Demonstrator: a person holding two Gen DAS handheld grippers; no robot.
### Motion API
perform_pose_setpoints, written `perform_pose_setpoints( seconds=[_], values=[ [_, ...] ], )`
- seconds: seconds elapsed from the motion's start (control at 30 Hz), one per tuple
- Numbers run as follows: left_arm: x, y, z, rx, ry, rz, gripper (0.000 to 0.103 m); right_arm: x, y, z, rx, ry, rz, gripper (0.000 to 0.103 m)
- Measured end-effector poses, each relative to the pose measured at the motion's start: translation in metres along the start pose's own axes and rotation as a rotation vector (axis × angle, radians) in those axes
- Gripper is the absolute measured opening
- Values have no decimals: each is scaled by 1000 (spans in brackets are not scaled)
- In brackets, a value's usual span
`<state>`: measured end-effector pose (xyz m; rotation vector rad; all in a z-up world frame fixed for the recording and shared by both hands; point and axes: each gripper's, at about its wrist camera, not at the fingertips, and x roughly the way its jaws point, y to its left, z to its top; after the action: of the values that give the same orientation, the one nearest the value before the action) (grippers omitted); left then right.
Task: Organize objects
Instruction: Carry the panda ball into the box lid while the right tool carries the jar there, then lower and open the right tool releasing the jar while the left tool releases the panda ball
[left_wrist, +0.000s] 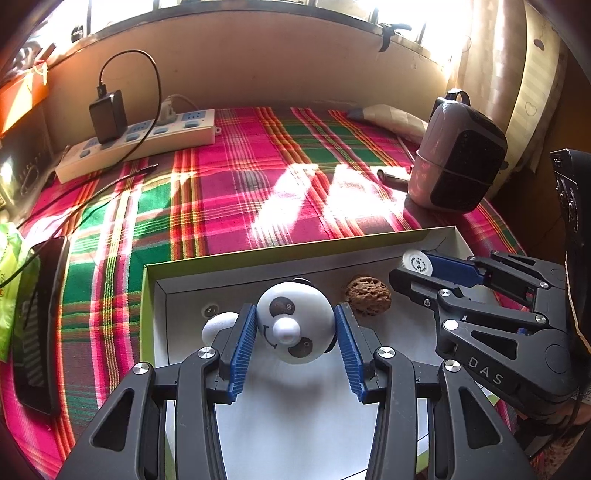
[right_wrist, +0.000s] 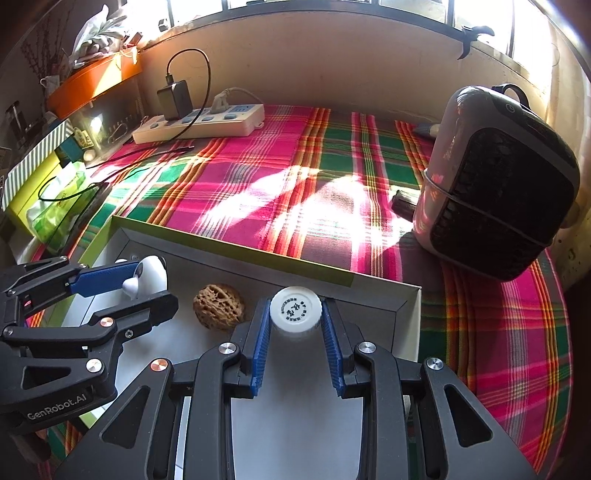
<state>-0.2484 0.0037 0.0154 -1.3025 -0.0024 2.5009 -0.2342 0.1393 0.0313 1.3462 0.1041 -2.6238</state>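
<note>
1. Left gripper (left_wrist: 295, 328) has its blue fingers (left_wrist: 242, 350) clamped on a white panda figure (left_wrist: 295, 321), one pad on each side of the head. The panda sits inside the open white box (left_wrist: 436, 236), towards its far wall.
2. Right gripper (right_wrist: 295, 325) has its fingers (right_wrist: 260, 343) clamped on a white bottle (right_wrist: 294, 309), gripped just below the printed cap. It's in the same box, over at the right end.
3. A brown walnut (right_wrist: 218, 306) lies on the box floor between the two held things. From the bottle it's at about 9 o'clock, close but not touching.
4. The box rests on a pink and green plaid cloth (left_wrist: 236, 184) covering the desk.
5. A white power strip (left_wrist: 147, 144) with a black charger plugged in is at 11 o'clock from the box, near the wall.
6. A small heater (right_wrist: 498, 184) stands at 2 o'clock, well apart from the box.
</note>
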Motion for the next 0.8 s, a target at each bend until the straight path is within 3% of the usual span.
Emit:
perform_pose_setpoints(
  seconds=[0.8],
  values=[
    [13, -2, 3, 31, 21, 36, 42, 8, 5, 2, -43, 37, -38, 29]
  ],
)
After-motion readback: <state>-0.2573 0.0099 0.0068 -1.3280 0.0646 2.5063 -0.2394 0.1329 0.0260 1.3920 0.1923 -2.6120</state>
